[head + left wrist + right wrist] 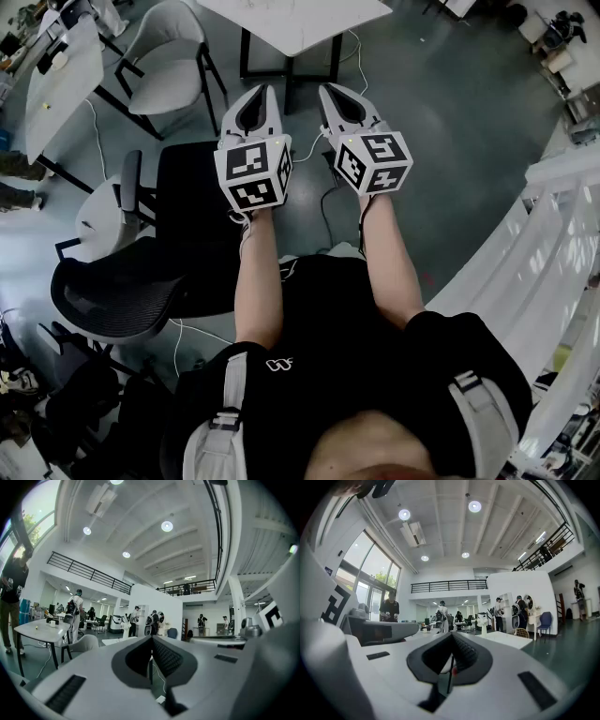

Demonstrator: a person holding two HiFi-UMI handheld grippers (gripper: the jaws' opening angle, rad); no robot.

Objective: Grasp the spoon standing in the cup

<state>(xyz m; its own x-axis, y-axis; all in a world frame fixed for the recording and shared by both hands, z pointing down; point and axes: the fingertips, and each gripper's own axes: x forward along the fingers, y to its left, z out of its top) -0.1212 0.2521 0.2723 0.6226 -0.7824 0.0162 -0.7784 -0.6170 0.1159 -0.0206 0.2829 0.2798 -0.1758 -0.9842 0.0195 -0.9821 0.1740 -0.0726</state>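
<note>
Holding left tool [266, 91] and right tool [330, 91] side by side, near but apart, tips toward 12 o'clock, over grey floor [450, 131]. Left gripper view: jaws pressed together, nothing pinched, nothing touched. Right gripper view: same, jaws pressed together, empty. White table [300, 23] at 12 o'clock beyond tips; black chair [117, 286] at 8 o'clock. Spoon and cup not seen in any view.

The right gripper [451, 637] shows jaws together, seemingly empty, facing a table [506, 639].
</note>
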